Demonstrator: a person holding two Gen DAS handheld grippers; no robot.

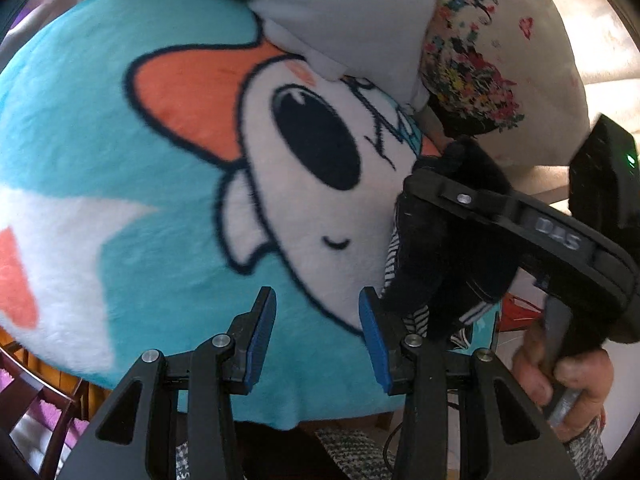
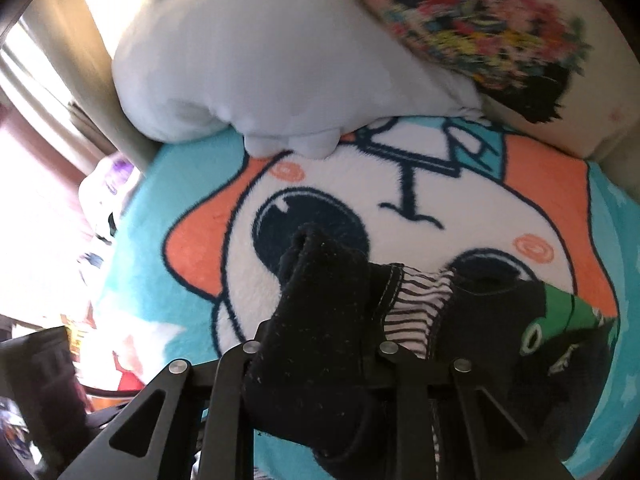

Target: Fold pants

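Black pants [image 2: 320,320] bunched in right jaws; left gripper [image 1: 318,320] jaws apart, empty.

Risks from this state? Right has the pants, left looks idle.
1. The right gripper holds the pants as a thick bunched wad, and its jaws are hidden by cloth. It may be gripping several layers, so the pants may not spread flat.
2. The left gripper is open and empty on the blanket. Closing here could pinch fleece, not pants.
3. The grey plush sits on the blanket's far edge, so laying the pants out could snag it.
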